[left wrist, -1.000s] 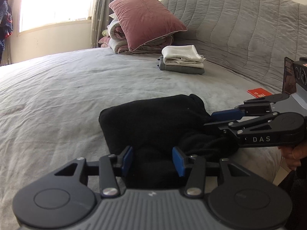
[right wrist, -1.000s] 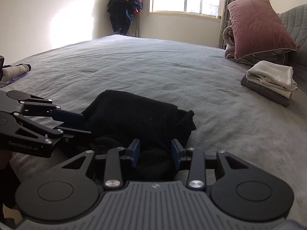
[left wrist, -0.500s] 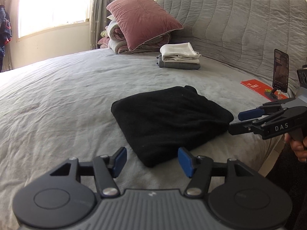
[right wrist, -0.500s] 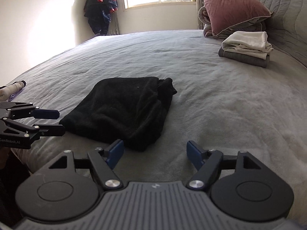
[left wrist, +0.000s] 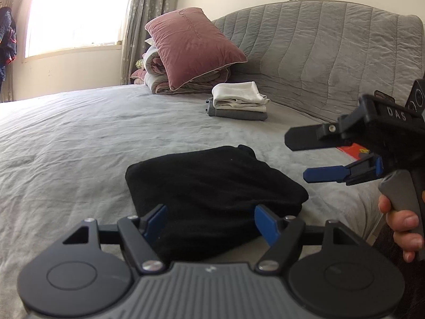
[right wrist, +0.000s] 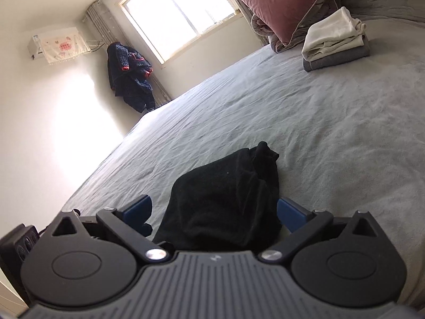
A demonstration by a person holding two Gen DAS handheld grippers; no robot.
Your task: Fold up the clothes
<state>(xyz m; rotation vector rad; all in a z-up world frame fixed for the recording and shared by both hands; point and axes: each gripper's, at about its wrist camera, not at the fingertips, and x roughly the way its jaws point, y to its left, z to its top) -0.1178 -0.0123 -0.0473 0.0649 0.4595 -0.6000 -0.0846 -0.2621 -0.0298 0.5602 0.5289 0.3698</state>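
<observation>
The left claw (left wrist: 209, 222) has its 2 blue fingers wide apart and it grips nothing; it hovers low at the near edge of the black garment (left wrist: 212, 186), so the cloth shows between the fingers without touching them. The right claw (left wrist: 308, 156) is also apart and empty, held higher at the right side of the garment and rolled on its side, with a hand (left wrist: 403, 228) around its grey handle. From its own camera the right claw (right wrist: 213, 214) looks along the black garment (right wrist: 225, 199), whose far end is a little bunched. The garment lies as a compact, thick rectangle near the front edge of the grey bed (left wrist: 79, 138), so it looks already folded, and I judge that both claws are free because nothing needs holding now. Farther back a stack of 2 folded pieces (left wrist: 239, 105), white over grey, sits near the pink pillow (left wrist: 191, 50), probably the place for finished pieces.
</observation>
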